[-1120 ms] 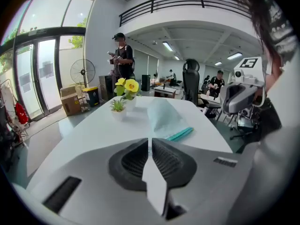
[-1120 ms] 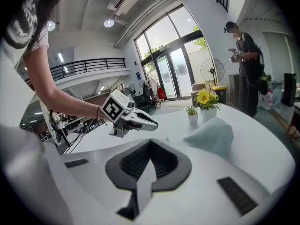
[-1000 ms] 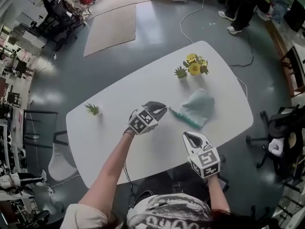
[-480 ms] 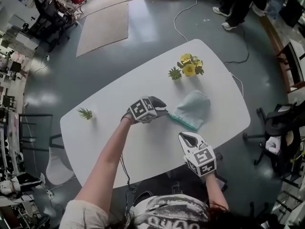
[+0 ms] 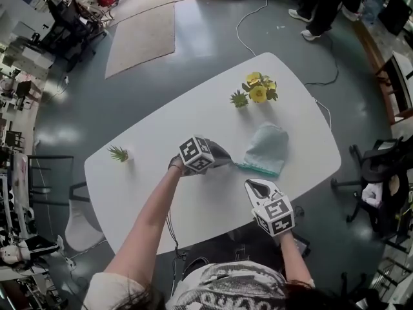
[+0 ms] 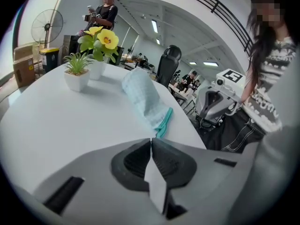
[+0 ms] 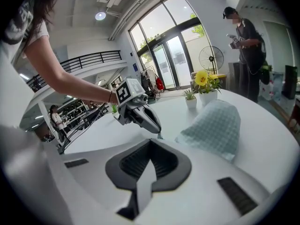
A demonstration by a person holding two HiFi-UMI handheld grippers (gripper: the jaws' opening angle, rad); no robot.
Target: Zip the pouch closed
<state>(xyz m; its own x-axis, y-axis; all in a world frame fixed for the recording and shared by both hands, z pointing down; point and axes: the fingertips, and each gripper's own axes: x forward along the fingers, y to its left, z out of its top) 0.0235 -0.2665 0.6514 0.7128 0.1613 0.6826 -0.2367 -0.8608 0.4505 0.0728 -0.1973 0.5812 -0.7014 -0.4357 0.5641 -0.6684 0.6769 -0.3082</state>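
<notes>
The pale green checked pouch [image 5: 266, 146] lies on the white table [image 5: 148, 173], with its teal zipper edge [image 5: 253, 167] facing me. My left gripper [image 5: 230, 163] points down at the left end of that edge. Its jaws have just been closing and now stand shut, pinching the teal zipper end [image 6: 161, 125]. In the right gripper view the left gripper [image 7: 159, 134] shows a teal bit at its tip, beside the pouch [image 7: 213, 125]. My right gripper [image 5: 259, 185] hovers near the table's front edge, shut and holding nothing, apart from the pouch.
A pot of yellow flowers [image 5: 259, 89] and a small green plant [image 5: 243, 98] stand behind the pouch. Another small plant [image 5: 119, 153] sits at the table's left. A person [image 5: 326, 8] stands beyond the far right corner; an office chair [image 5: 381, 173] stands at the right.
My left gripper has moved right and tipped down to the pouch's zipper end, and its jaws are now together there. The right gripper has stayed where it was.
</notes>
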